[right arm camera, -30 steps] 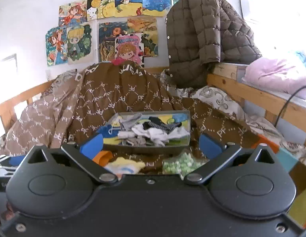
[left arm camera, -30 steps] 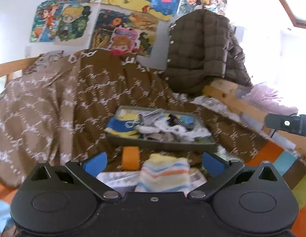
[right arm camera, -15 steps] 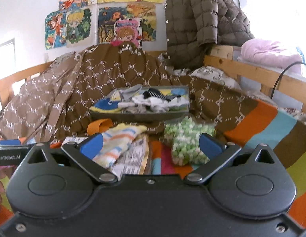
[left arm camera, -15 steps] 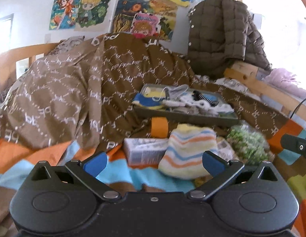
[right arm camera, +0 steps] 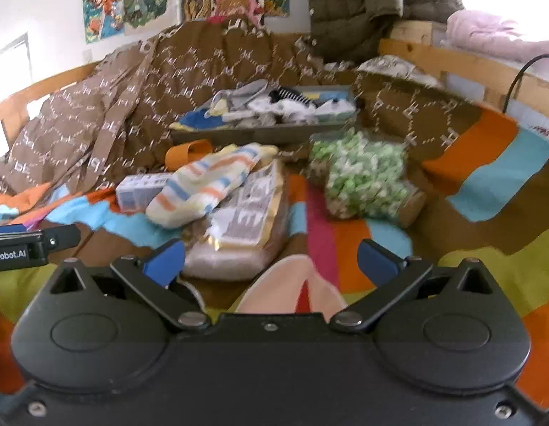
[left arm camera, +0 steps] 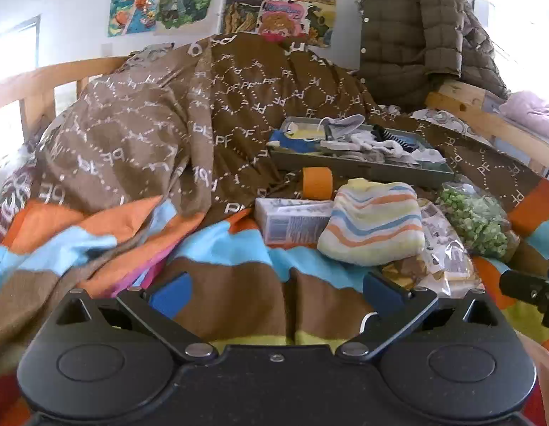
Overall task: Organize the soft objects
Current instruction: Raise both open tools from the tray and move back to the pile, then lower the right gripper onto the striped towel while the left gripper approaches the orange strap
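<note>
Striped sock [left arm camera: 372,225] ahead of left hand-held gripper [left arm camera: 277,291] (fingers apart), untouched

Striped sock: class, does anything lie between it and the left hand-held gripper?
Nothing visible does. Only bare blanket lies between the open left hand-held gripper and the striped sock.

Bright daylight, blown-out glare at the right edges, fisheye bending, slight motion blur in the right-wrist view.
</note>
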{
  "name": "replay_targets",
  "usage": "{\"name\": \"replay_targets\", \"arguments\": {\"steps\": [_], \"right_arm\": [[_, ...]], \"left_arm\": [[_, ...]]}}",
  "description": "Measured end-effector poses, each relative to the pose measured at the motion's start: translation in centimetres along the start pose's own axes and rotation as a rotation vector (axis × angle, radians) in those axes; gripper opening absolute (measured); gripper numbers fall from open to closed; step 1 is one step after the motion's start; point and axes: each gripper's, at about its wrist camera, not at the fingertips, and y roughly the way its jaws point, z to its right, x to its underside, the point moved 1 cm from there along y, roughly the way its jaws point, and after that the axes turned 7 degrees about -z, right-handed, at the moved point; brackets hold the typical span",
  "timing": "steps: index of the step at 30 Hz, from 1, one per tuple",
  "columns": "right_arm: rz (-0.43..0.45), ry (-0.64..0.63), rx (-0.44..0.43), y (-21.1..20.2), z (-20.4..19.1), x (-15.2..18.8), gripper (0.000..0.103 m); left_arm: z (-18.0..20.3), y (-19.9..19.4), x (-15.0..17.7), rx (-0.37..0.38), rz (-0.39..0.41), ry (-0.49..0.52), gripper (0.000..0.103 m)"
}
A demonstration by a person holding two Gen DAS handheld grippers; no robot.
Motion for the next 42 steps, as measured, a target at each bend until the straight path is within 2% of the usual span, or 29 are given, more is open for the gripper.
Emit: {"name": "replay_targets", "arguments": {"steps": [9,23,28,33,42], "right_arm": [[-0.029,-0.032,-0.019,0.8,-2.0,0.9,0.102],[-0.038,-0.057,-0.062,2.3,-2.1,1.1,0.102],[-0.033,-0.074,-0.084,2.8,-2.0,1.1,0.102],[-0.028,-0.082,-0.105,3.1,-2.1,1.0,0.102],[-0.029,-0.08,-0.134,4.0,-2.2,0.5,0.102]], "left_arm": [[-0.4,-0.1,1.0,-0.019,-0.024,0.014,0.102],[-0.8,0.0,1.4,-0.057,-0.031,0.047,0.102],[-1.0,0.1,1.1,-0.057,-0.032,0.05,0.102],[-1.5,0.2,0.9,-0.024,-0.039,0.029,0.102],[-1.8,0.7,0.1,-0.043,-0.027,0.086,0.102]]}}
